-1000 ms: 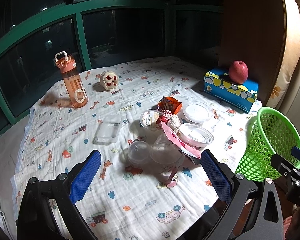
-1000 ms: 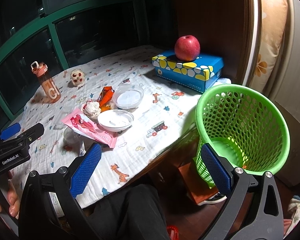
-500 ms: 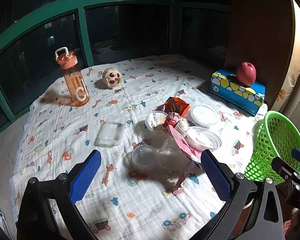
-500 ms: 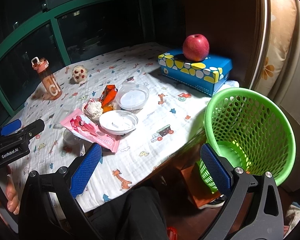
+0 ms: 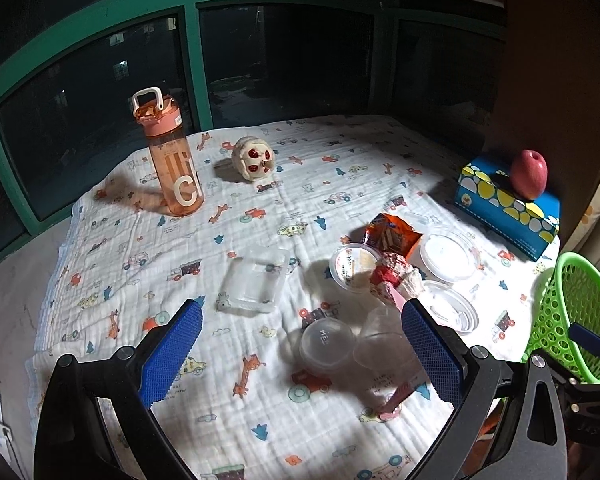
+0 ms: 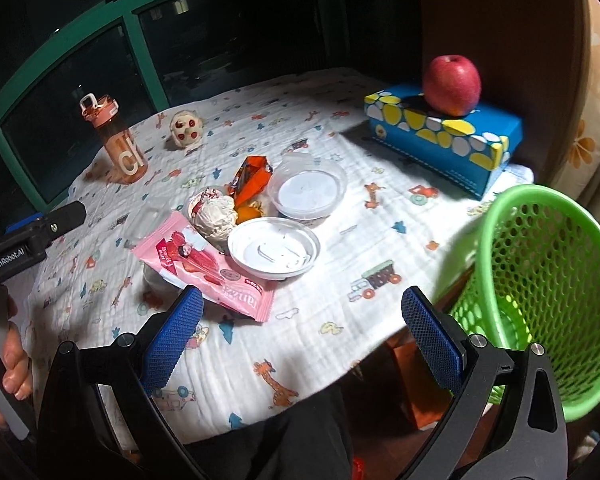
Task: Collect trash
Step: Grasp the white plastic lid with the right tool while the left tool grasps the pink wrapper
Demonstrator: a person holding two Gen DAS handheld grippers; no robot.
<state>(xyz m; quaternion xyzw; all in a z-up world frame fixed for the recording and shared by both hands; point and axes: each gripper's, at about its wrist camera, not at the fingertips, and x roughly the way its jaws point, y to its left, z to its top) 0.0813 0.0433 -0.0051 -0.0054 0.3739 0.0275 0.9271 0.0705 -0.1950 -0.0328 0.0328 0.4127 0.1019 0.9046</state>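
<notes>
Our left gripper [image 5: 302,354] and right gripper [image 6: 302,338] both gape wide and empty above the tabletop [image 6: 340,300]. The trash, pink wrapper [image 6: 204,264] and clear cups [image 5: 326,344] included, lies heaped; the green basket [image 6: 540,280] probably stands off the edge. We risk nudging overlapped lids [image 6: 274,252], or crushing a thin cup.

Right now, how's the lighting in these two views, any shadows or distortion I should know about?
Left wrist view: windows black, table lit from the right, water bottle casting a shadow leftward, fisheye bending the window frame. Right wrist view: apple and green basket well lit, edges vignetted dark.
</notes>
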